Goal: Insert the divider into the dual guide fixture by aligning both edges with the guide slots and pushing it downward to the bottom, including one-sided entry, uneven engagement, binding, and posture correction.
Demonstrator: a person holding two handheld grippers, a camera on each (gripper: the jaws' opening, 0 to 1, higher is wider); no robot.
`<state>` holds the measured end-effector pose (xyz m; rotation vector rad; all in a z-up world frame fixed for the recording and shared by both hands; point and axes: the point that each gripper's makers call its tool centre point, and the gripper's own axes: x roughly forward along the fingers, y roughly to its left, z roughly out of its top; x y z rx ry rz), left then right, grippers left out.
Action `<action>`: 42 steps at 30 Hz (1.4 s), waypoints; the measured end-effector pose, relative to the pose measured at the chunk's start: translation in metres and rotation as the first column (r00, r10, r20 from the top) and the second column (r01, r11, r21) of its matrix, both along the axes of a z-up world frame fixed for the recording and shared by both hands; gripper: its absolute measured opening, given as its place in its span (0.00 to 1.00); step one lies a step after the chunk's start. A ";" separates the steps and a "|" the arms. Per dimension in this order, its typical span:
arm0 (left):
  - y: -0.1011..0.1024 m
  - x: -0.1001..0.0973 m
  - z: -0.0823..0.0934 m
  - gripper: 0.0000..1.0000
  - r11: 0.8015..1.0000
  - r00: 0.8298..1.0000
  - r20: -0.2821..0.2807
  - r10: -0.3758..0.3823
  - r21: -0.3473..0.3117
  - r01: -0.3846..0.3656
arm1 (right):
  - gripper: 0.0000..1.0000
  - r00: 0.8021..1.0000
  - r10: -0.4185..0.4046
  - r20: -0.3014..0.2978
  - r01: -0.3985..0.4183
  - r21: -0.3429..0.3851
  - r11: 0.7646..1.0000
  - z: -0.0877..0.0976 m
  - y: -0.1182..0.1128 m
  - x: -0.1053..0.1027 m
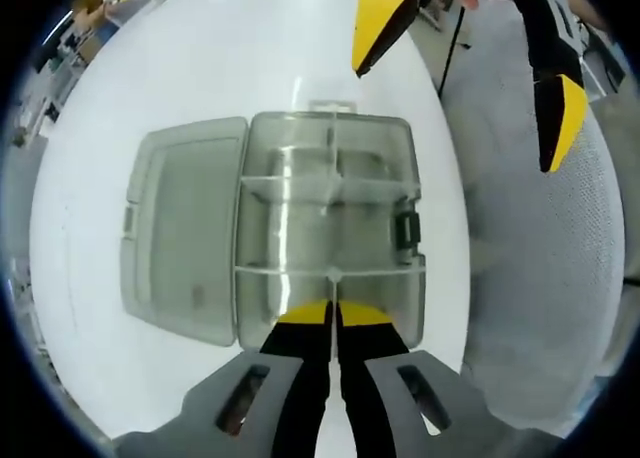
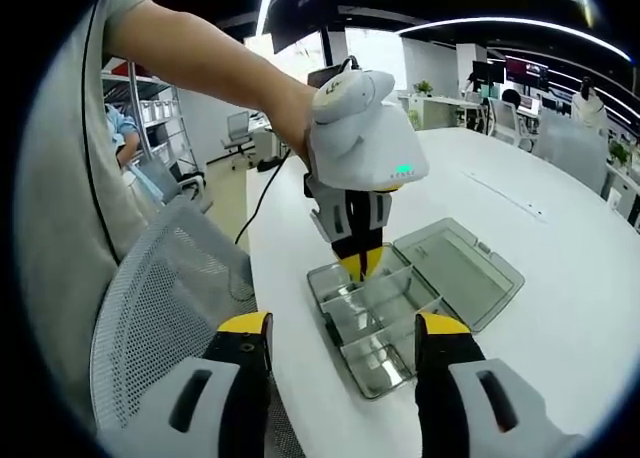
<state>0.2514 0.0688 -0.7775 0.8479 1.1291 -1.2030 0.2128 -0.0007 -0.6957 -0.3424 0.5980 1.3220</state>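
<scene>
On the white table: a clear compartment box (image 1: 330,233) lies near the table's (image 1: 150,68) edge beside a mesh chair (image 1: 540,278), lid (image 1: 180,238) swung flat open so the inside is free from above.
Box interior: transparent partitions run across and along it; a cross partition sits in wall grooves at the end nearest the left gripper.
Divider: the clear strip (image 1: 330,271) at the left gripper's tips appears to be the piece being seated, each end meeting a side wall; how deep it sits I cannot tell.
Left gripper: its (image 1: 332,313) yellow-tipped jaws stand nearly closed, pinching that divider's top edge at the middle, probably so a downward push loads both slots evenly.
Left gripper from the side: in the right gripper view it (image 2: 358,263) stands upright over the box (image 2: 385,323), held by a hand (image 2: 300,113), a posture suited to pressing straight down.
Right gripper: its (image 2: 345,338) jaws stand wide apart with nothing between them, held well back from the box above the chair (image 2: 150,308), seemingly kept clear as a spare for correcting tilt.
Judged step: pressing the divider home; binding is the risk if one end leads.
</scene>
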 end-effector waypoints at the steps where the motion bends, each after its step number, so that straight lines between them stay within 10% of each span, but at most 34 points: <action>1: 0.000 0.000 0.001 0.00 1.000 1.000 -0.003 0.017 -0.005 -0.017 | 0.54 1.000 0.000 0.001 0.000 0.000 1.000 0.000 0.000 0.000; 42: 0.011 -0.008 0.032 0.21 0.996 0.998 0.068 0.007 -0.091 0.000 | 0.55 1.000 0.010 0.024 -0.009 -0.020 1.000 0.006 -0.009 0.000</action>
